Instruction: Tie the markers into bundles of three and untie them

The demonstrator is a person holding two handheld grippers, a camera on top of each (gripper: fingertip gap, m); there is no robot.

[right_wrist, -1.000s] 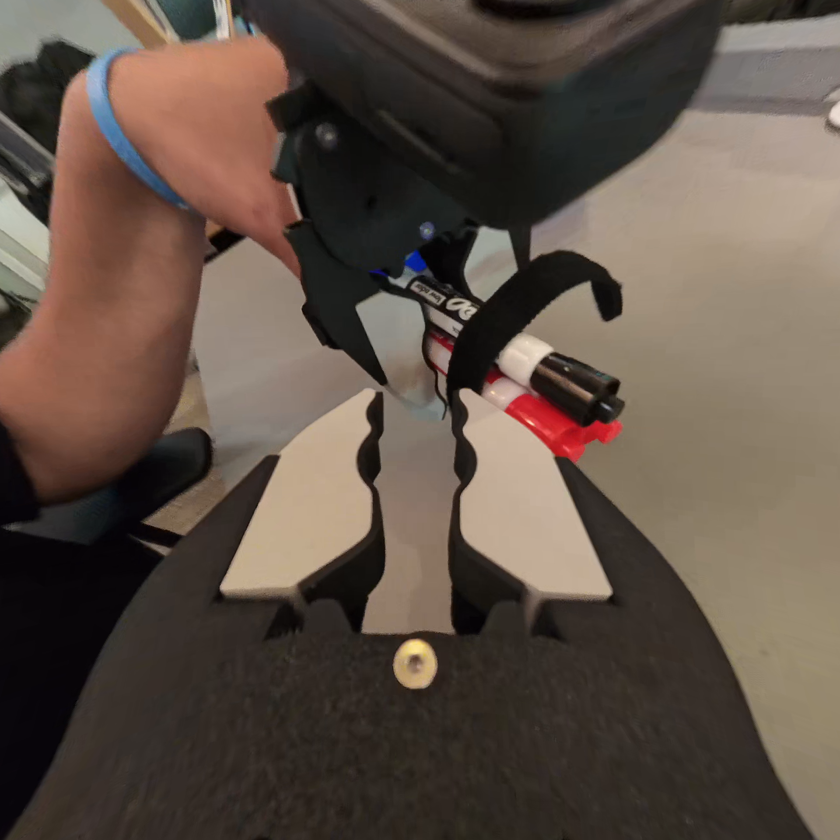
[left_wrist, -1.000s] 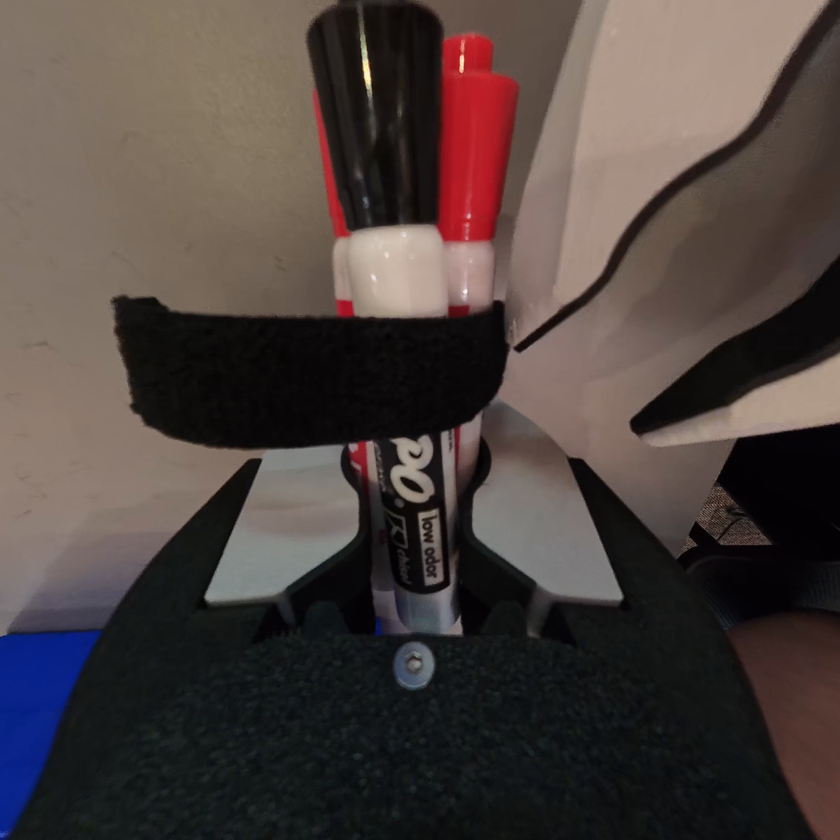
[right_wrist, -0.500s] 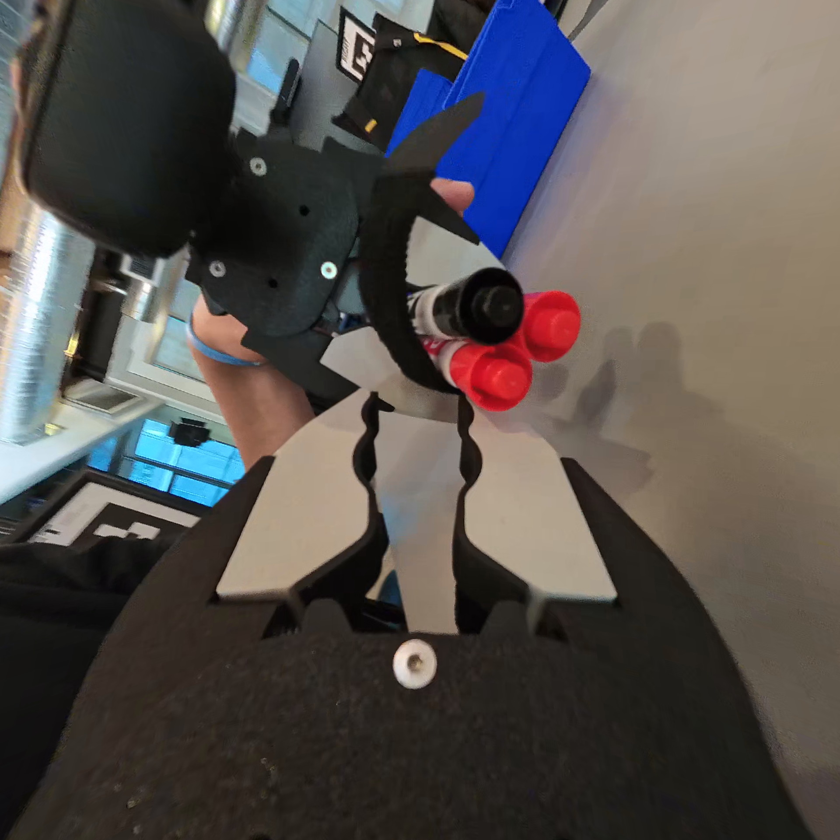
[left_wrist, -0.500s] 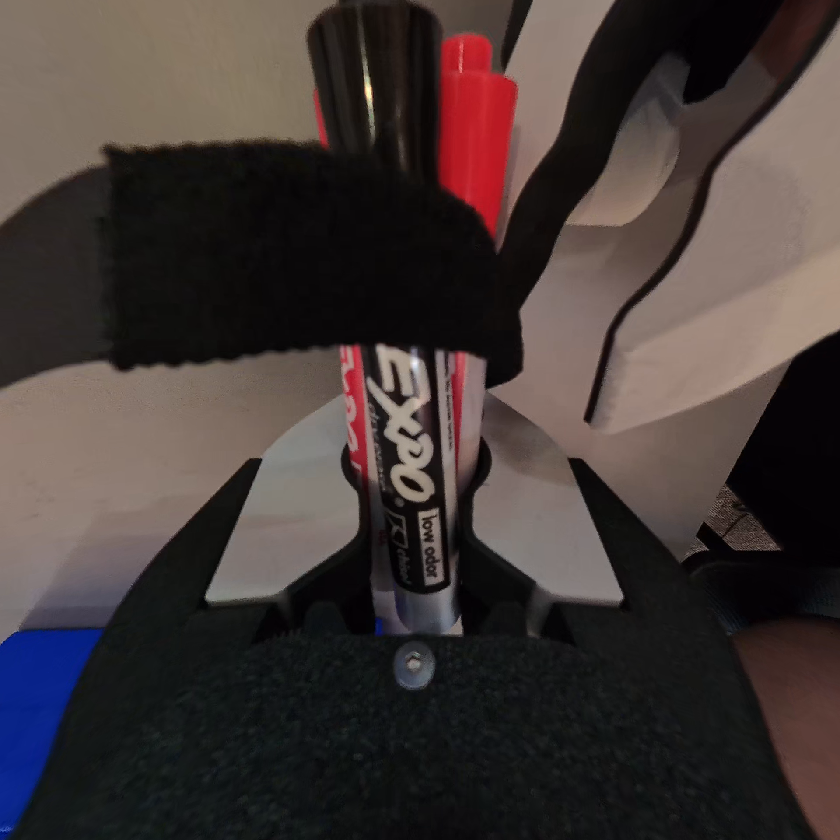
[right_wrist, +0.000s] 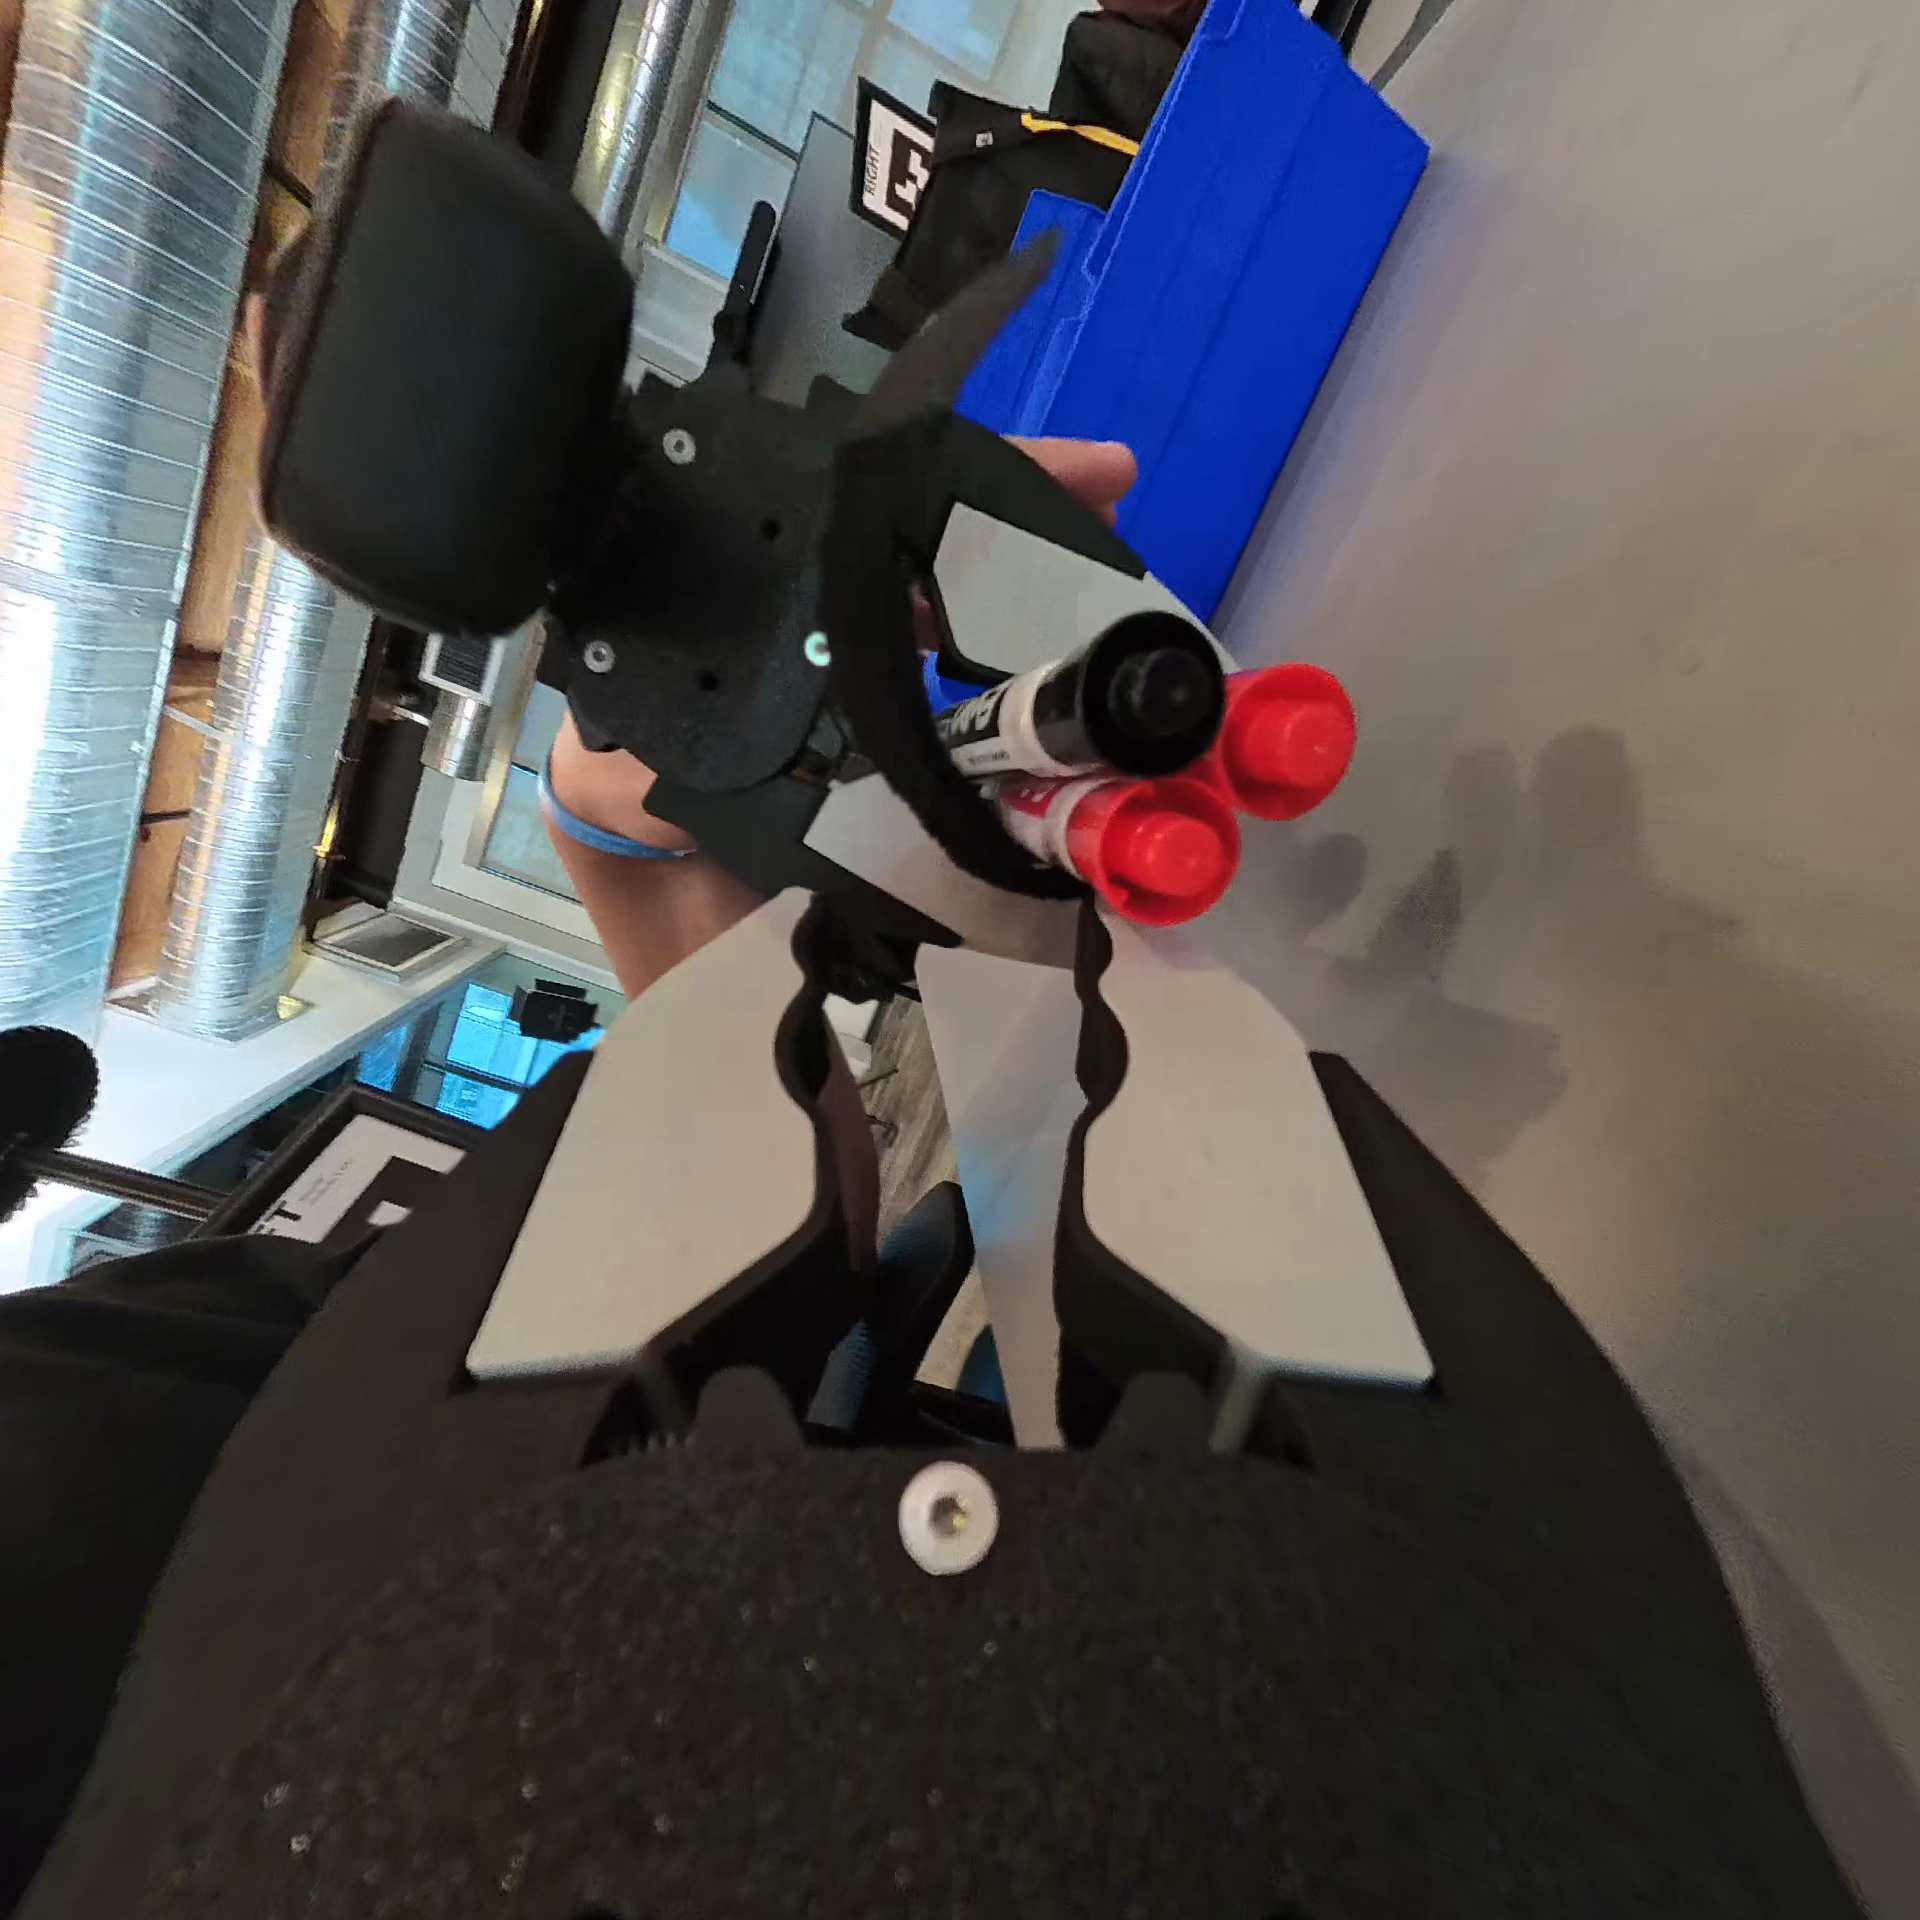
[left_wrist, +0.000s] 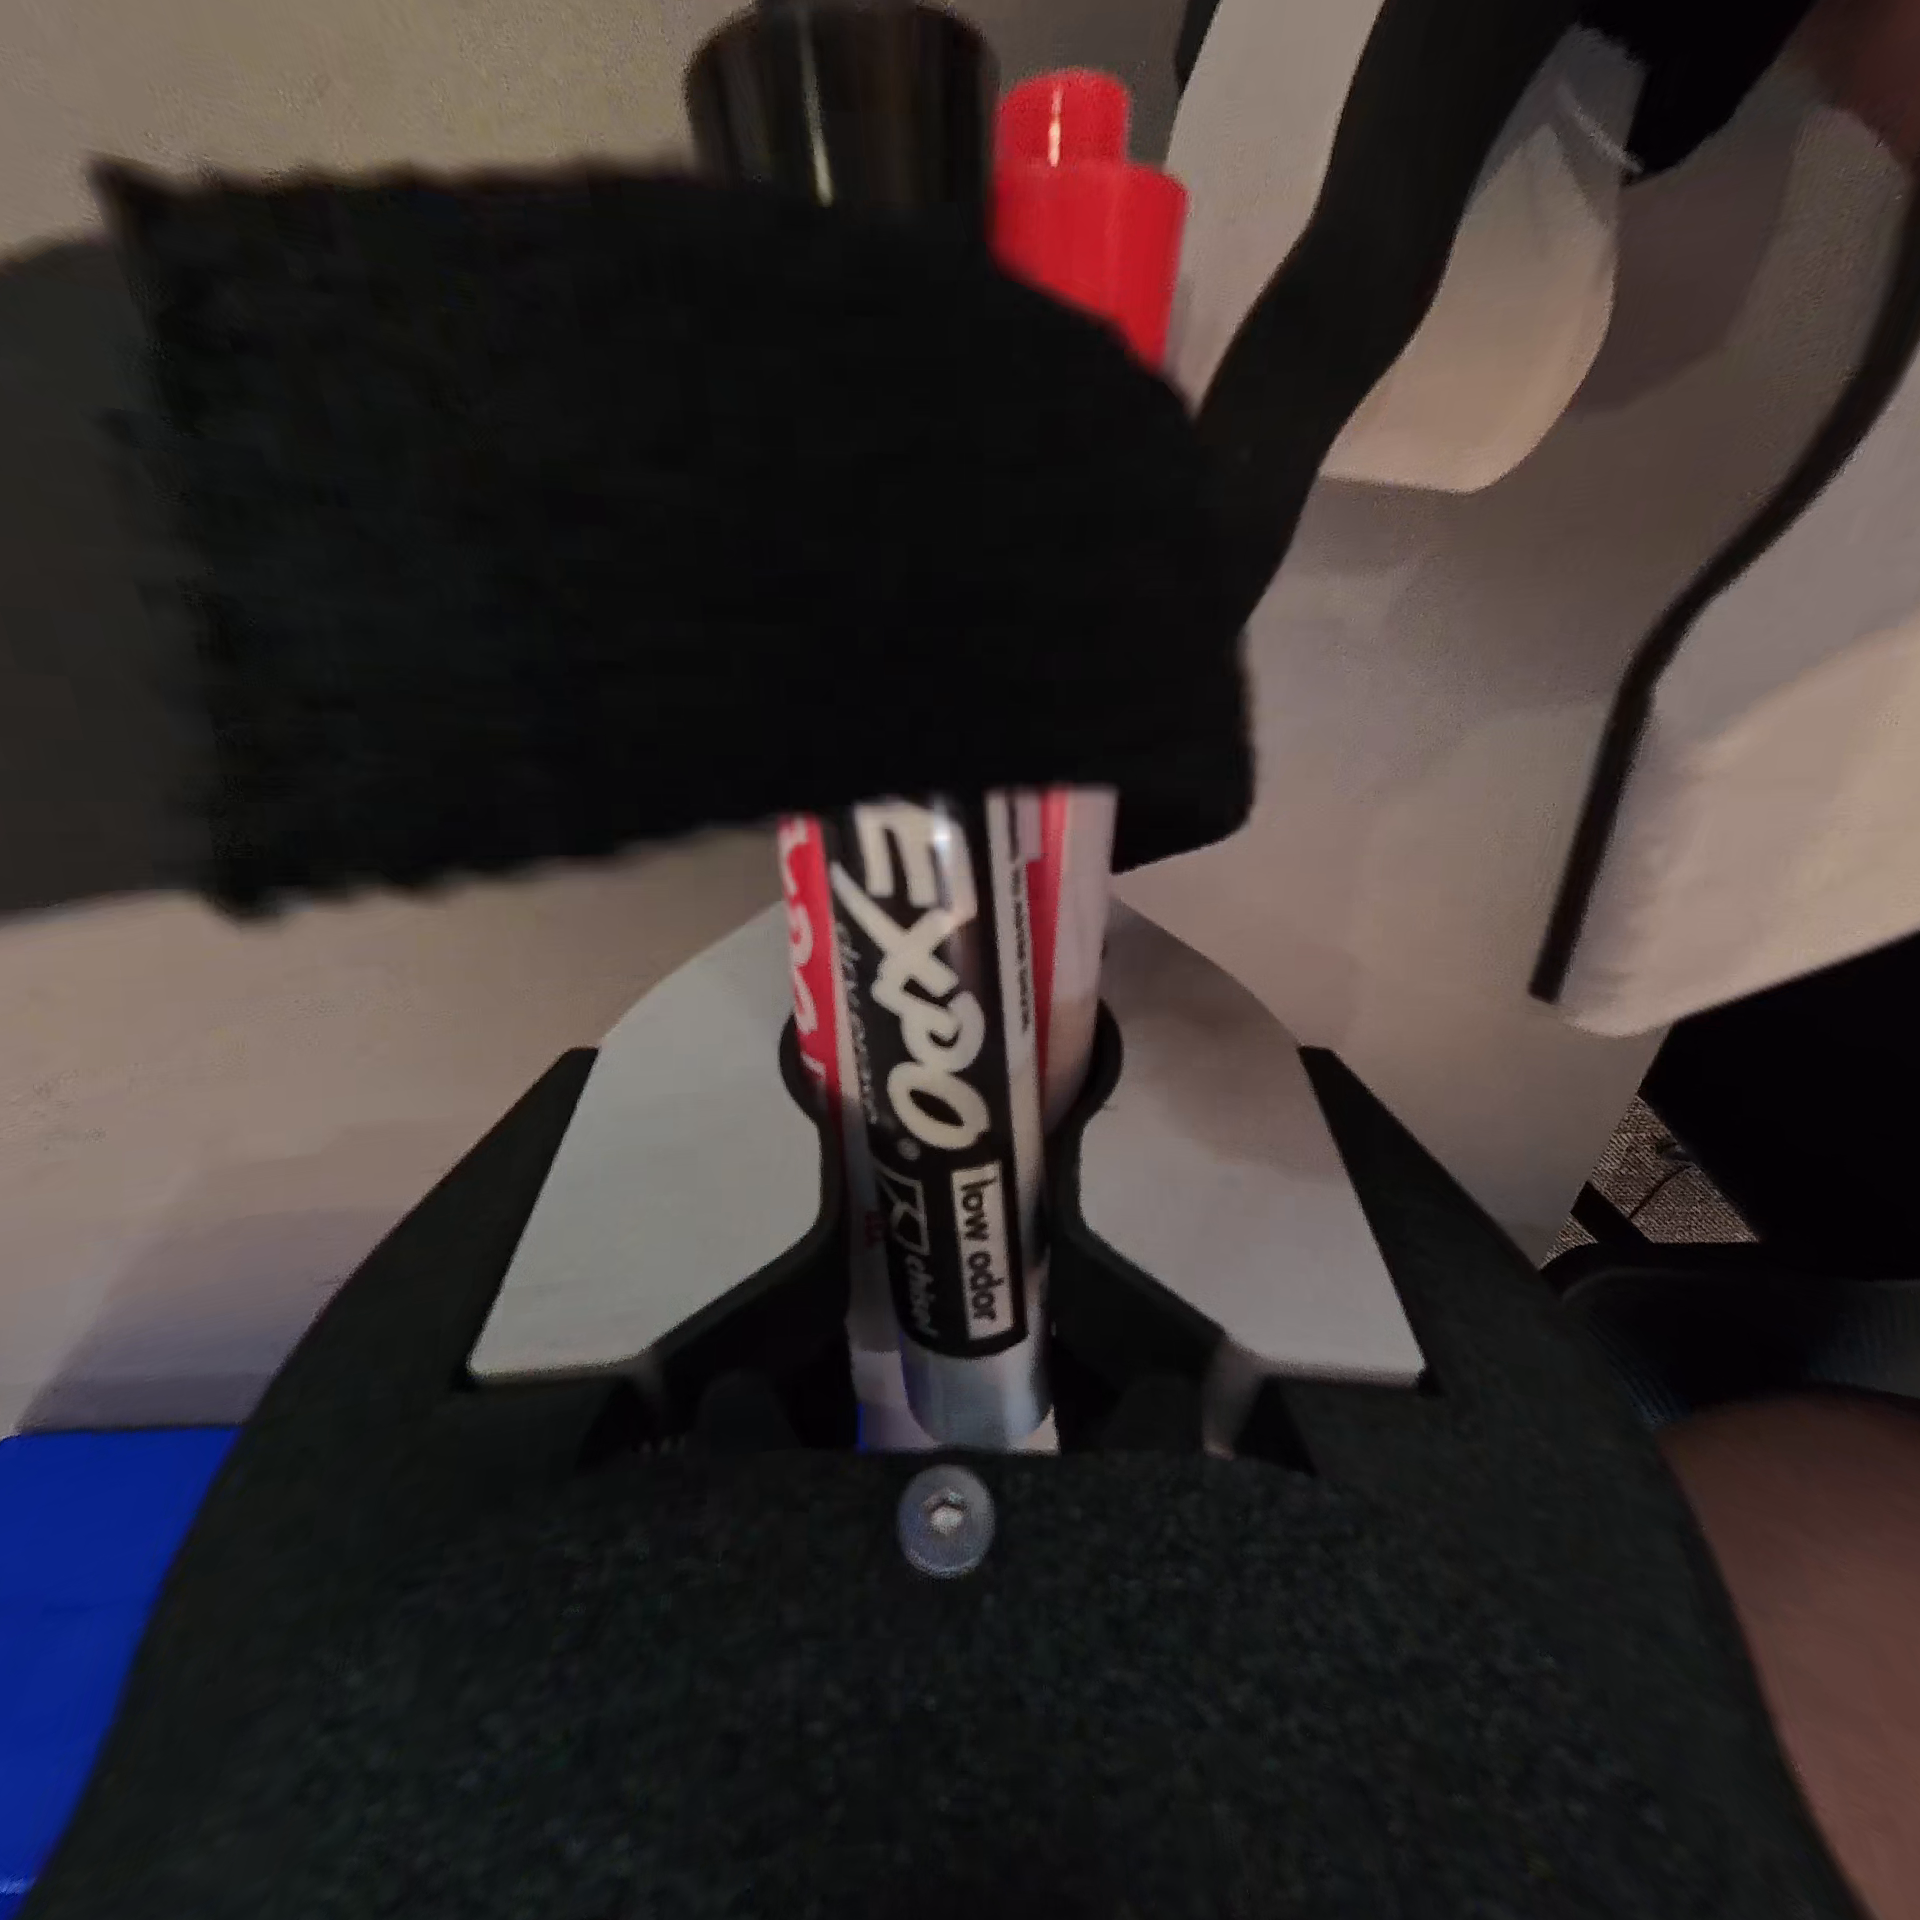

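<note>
My left gripper (left_wrist: 951, 935) is shut on a bundle of three markers (left_wrist: 935, 1143), one black-capped (left_wrist: 831, 94) and two red-capped (left_wrist: 1081, 208), pointing away from the camera. A black hook-and-loop strap (left_wrist: 675, 520) loops loosely across them, its free end sticking out left. The right gripper's pale fingers (left_wrist: 1558, 312) sit close on the right of the bundle. In the right wrist view my right gripper (right_wrist: 940, 935) is open, its tips just below the strap (right_wrist: 894, 686) and the marker caps (right_wrist: 1153, 691), which face the camera. Nothing is clamped between its jaws.
A grey tabletop (right_wrist: 1662, 520) lies behind the bundle, with a blue bin (right_wrist: 1226, 291) on it farther back; its corner shows in the left wrist view (left_wrist: 94, 1507). A person's arm with a blue wristband (right_wrist: 613, 831) holds the left gripper (right_wrist: 727, 623).
The strap has shifted from the marker barrels up toward the caps and closer to the left camera. The right gripper has swung round to face the cap ends and moved nearer.
</note>
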